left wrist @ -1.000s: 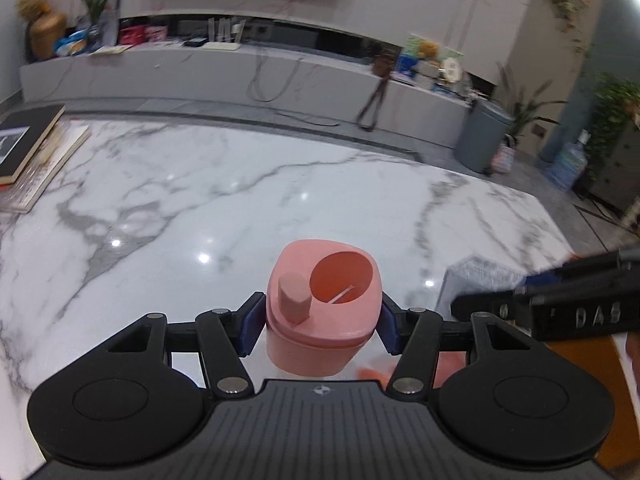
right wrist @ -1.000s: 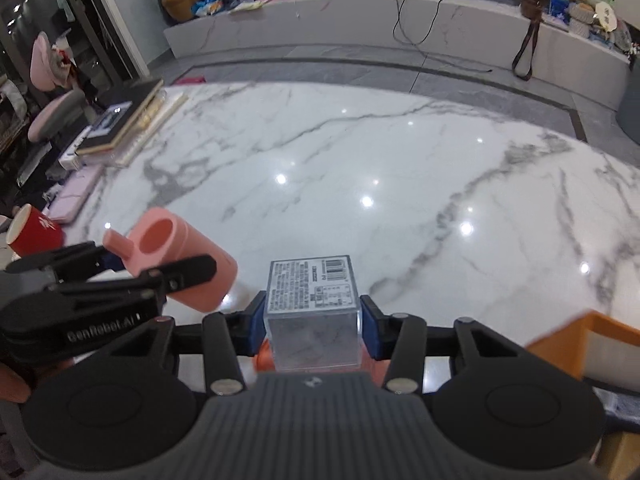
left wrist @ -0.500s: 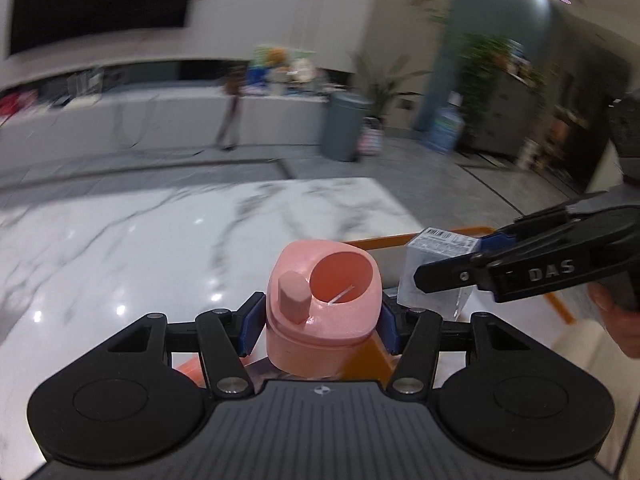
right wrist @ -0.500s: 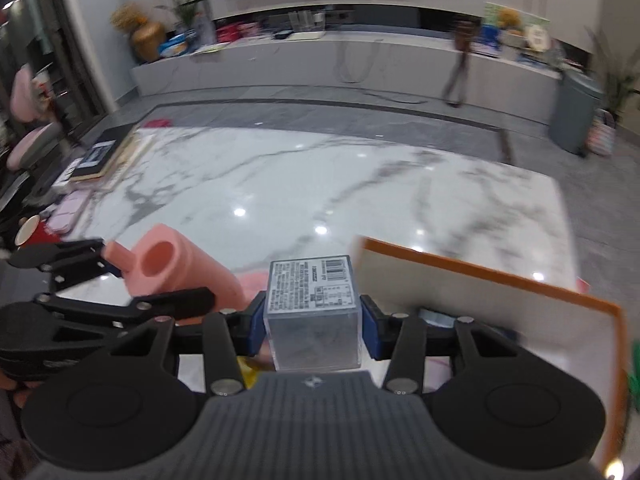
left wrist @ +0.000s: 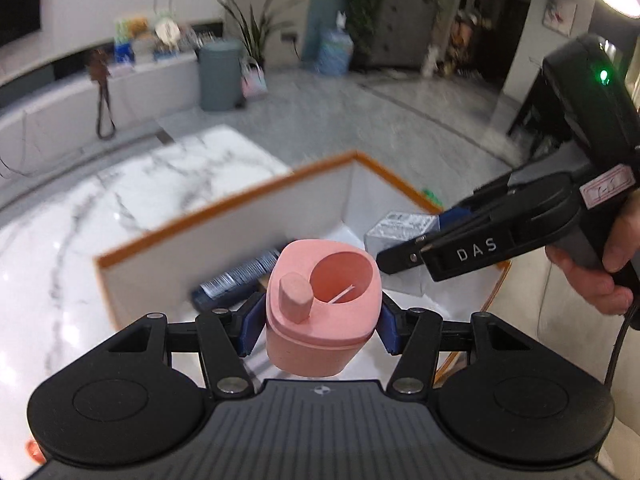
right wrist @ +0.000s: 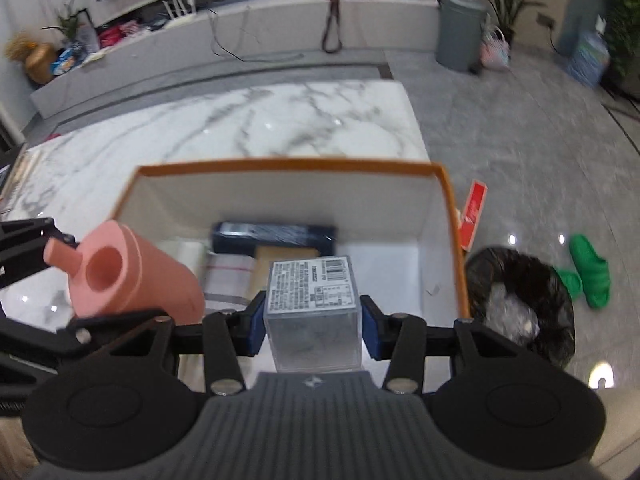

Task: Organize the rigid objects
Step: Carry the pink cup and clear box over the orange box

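My left gripper [left wrist: 316, 326] is shut on a pink lidded cup [left wrist: 322, 304] and holds it over the near left part of an orange-rimmed white box [left wrist: 224, 208]. My right gripper [right wrist: 312, 326] is shut on a clear plastic cube with a printed label [right wrist: 312, 304], held above the box [right wrist: 288, 166] near its front. The cup also shows at the left of the right wrist view [right wrist: 132, 276], and the cube shows in the left wrist view [left wrist: 400, 228]. A dark blue flat pack [right wrist: 274, 234] and papers lie inside the box.
The box sits at the end of a white marble table [right wrist: 240, 124]. A black-bagged bin [right wrist: 520, 296], green slippers [right wrist: 588, 272] and a red card [right wrist: 474, 212] lie on the floor to the right. A grey bin [right wrist: 460, 28] stands farther back.
Both grippers have swung right from over the marble table to above the orange-rimmed box, still holding the pink cup and the clear cube.
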A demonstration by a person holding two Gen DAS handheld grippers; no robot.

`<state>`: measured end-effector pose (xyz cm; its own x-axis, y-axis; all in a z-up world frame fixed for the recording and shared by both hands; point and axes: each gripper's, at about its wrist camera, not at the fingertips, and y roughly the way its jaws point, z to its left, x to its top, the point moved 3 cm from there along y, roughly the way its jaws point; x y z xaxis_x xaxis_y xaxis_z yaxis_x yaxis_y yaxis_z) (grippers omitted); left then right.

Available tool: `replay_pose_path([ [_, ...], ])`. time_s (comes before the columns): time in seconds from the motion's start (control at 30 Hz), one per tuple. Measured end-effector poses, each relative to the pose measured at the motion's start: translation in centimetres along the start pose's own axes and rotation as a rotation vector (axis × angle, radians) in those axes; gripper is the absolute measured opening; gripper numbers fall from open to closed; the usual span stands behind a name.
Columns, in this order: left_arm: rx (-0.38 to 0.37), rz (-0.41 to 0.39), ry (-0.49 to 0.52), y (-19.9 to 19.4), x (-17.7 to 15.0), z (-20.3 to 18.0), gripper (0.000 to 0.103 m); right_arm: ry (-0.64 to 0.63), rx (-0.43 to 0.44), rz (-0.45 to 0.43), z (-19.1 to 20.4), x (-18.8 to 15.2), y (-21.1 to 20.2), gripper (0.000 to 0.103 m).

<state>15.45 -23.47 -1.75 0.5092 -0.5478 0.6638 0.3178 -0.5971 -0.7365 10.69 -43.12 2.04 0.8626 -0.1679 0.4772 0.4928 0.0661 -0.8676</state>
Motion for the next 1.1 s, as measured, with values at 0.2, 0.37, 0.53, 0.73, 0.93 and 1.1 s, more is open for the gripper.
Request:
replay_pose_path([
  [0.2,0.025,0.086,-0.022,3.3,-0.7,1.3,0.065,0.037,0.078,0.11,0.1,-1.5,3.8,0.047],
  [0.37,0.018,0.136,0.003,3.5,-1.3,2.2,0.065,0.08,0.122,0.157,0.9,-1.6,6.4,0.047],
  [0.53,-0.019,0.184,0.074,3.5,-2.2,2.0,0.065,0.082,0.138,0.169,1.2,-1.9,7.4,0.047],
  [0.73,-0.06,0.238,0.163,3.6,-2.9,1.4,0.065,0.106,0.168,0.216,1.0,-2.4,7.9,0.048],
  [0.93,-0.068,0.332,0.064,4.5,-2.7,1.8,0.065,0.106,0.175,0.228,1.1,-2.8,7.8,0.05],
  [1.1,-0.043,0.388,-0.08,5.2,-2.2,2.1,0.066,0.105,0.172,0.218,1.1,-2.6,7.4,0.052],
])
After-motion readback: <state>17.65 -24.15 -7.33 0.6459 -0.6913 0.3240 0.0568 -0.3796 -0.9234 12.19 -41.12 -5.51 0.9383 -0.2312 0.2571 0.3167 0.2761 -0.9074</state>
